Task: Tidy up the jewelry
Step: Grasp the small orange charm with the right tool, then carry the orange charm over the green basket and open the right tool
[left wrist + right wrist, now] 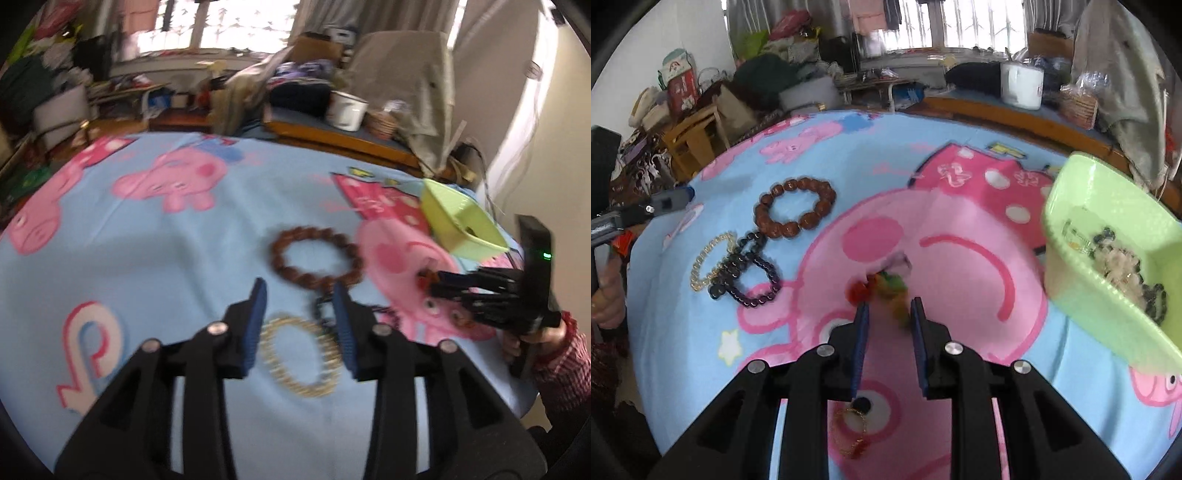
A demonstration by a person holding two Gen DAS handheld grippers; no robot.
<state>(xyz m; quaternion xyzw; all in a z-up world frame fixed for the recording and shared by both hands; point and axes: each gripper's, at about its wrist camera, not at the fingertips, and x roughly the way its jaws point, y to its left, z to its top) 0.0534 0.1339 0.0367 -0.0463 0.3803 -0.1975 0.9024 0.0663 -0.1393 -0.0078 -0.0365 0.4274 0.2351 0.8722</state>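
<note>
A brown wooden bead bracelet (316,258) (796,212), a gold bracelet (301,356) (709,260) and a dark bead bracelet (748,271) (325,308) lie on the Peppa Pig sheet. My left gripper (301,295) is open above the gold bracelet. My right gripper (888,304) (424,282) is open; a blurred multicoloured bracelet (886,286) hangs between and just beyond its fingertips, and whether they touch it cannot be told. A thin red-gold chain (855,432) lies below the right fingers. A green bin (1108,236) (461,221) at the right holds several pieces of jewelry.
The blue sheet (147,258) covers a rounded table. A wooden bench with a white pot (347,109) (1021,88) stands behind. Clutter and a wooden chair (694,136) stand at the left. A wall is at the right.
</note>
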